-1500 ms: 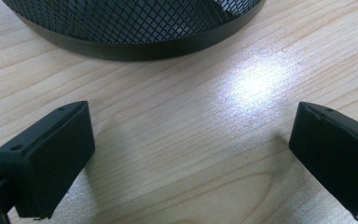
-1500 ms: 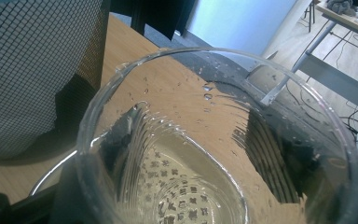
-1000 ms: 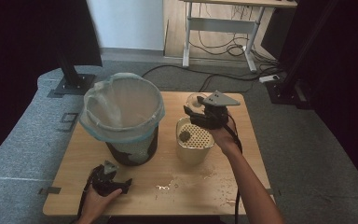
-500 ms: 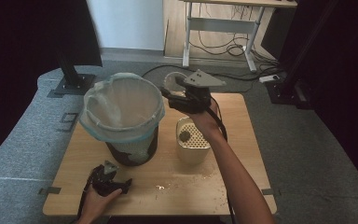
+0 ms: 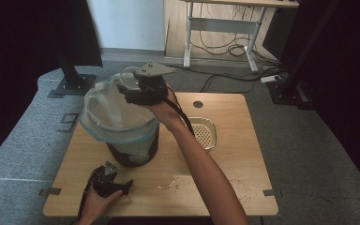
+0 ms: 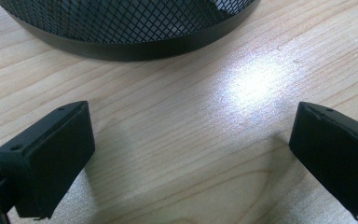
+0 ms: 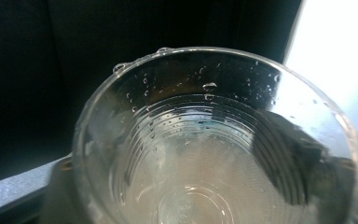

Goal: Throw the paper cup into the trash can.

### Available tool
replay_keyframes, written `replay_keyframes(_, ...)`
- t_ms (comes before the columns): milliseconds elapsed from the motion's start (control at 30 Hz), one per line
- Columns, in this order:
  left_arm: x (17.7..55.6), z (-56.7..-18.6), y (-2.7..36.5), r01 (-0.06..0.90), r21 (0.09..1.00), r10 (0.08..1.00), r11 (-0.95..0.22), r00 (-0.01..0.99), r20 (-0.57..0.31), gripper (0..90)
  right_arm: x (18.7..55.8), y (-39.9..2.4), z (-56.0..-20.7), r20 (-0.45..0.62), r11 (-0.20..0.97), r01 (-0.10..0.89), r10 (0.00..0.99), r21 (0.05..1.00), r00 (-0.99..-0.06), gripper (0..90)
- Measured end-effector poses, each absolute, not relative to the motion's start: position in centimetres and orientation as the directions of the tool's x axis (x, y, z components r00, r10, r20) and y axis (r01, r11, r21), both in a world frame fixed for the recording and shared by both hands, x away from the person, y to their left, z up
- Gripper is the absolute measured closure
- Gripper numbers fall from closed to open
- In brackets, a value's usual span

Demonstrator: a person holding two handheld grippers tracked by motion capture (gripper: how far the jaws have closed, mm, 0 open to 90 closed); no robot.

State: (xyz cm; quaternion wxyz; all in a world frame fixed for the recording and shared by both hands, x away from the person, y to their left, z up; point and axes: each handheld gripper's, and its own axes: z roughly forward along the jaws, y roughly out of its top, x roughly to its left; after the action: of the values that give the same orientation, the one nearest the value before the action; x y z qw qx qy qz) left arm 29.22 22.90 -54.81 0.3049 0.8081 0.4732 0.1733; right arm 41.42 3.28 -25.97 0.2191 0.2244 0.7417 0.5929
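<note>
Right gripper: black body, topped by a grey three-cornered plate; a black cable trails along the bare forearm. Left gripper: black body with a small grey plate; its jaws are matte black rectangular blocks, each with a small hole near the tip.

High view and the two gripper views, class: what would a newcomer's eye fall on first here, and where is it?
First, the right gripper raised over the bag-lined mesh bin at the table's left, with a clear plastic cup, wet with droplets, at its jaws. Next, the perforated strainer bowl right of the bin, and the spilled grains near the front edge.
</note>
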Motion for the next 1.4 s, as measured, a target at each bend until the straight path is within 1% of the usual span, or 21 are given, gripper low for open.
replay_keyframes(33,29.2,-54.8,22.9,0.659,0.657,0.87,-0.367,0.493,-0.008,0.0,41.4,3.3,-26.0,-0.059,0.196,0.073,0.593,0.978,-0.803,27.9)
replay_keyframes(67,29.2,-54.8,22.9,0.658,0.656,0.869,-0.369,0.495,-0.008,0.0,41.6,3.6,-26.1,-0.053,0.202,0.085,0.593,0.976,-0.803,18.5)
replay_keyframes(100,29.2,-54.8,22.9,0.656,0.657,0.867,-0.372,0.499,-0.008,0.0,42.2,4.4,-26.6,-0.045,0.243,0.137,0.619,0.96,-0.784,10.9)
replay_keyframes(167,29.2,-54.8,22.9,0.655,0.657,0.866,-0.373,0.501,-0.008,0.0,42.4,4.5,-26.9,-0.051,0.26,0.149,0.631,0.954,-0.774,8.2)
replay_keyframes(267,29.2,-54.8,22.9,0.655,0.657,0.865,-0.374,0.501,-0.008,0.0,42.3,4.0,-27.0,-0.057,0.266,0.149,0.638,0.952,-0.768,9.0)
replay_keyframes(367,29.2,-54.8,22.9,0.655,0.657,0.865,-0.374,0.501,-0.007,0.0,41.7,2.1,-27.2,-0.056,0.244,0.138,0.65,0.96,-0.758,13.2)
replay_keyframes(400,29.2,-54.8,22.9,0.655,0.657,0.865,-0.374,0.501,-0.007,0.0,41.7,2.1,-27.2,-0.056,0.244,0.138,0.65,0.96,-0.758,13.2)
replay_keyframes(533,29.2,-54.8,22.9,0.655,0.657,0.865,-0.374,0.501,-0.008,0.0,40.7,-0.9,-28.0,-0.062,0.226,0.121,0.664,0.966,-0.745,14.4)
replay_keyframes(667,29.2,-54.8,22.9,0.655,0.657,0.865,-0.374,0.501,-0.007,0.0,39.4,-4.2,-29.5,-0.055,0.201,0.109,0.668,0.973,-0.742,15.7)
replay_keyframes(933,29.1,-54.8,22.9,0.655,0.658,0.866,-0.372,0.5,-0.008,0.0,36.1,-11.3,-33.5,-0.075,0.21,0.102,0.693,0.972,-0.717,19.0)
replay_keyframes(1100,29.1,-54.8,22.9,0.655,0.658,0.866,-0.373,0.501,-0.008,0.0,33.7,-15.6,-37.2,-0.054,0.188,0.119,0.718,0.975,-0.694,20.4)
replay_keyframes(1233,29.2,-54.8,22.9,0.654,0.658,0.865,-0.375,0.502,-0.006,0.0,32.0,-18.1,-40.5,-0.04,0.18,0.144,0.747,0.973,-0.663,21.6)
replay_keyframes(1367,29.2,-54.8,22.9,0.655,0.657,0.866,-0.373,0.501,-0.007,0.0,30.8,-20.0,-43.6,0.004,0.149,0.187,0.773,0.971,-0.635,23.3)
replay_keyframes(1400,29.2,-54.8,22.9,0.655,0.657,0.866,-0.373,0.501,-0.007,0.0,30.8,-20.0,-43.6,0.004,0.149,0.187,0.773,0.971,-0.635,23.3)
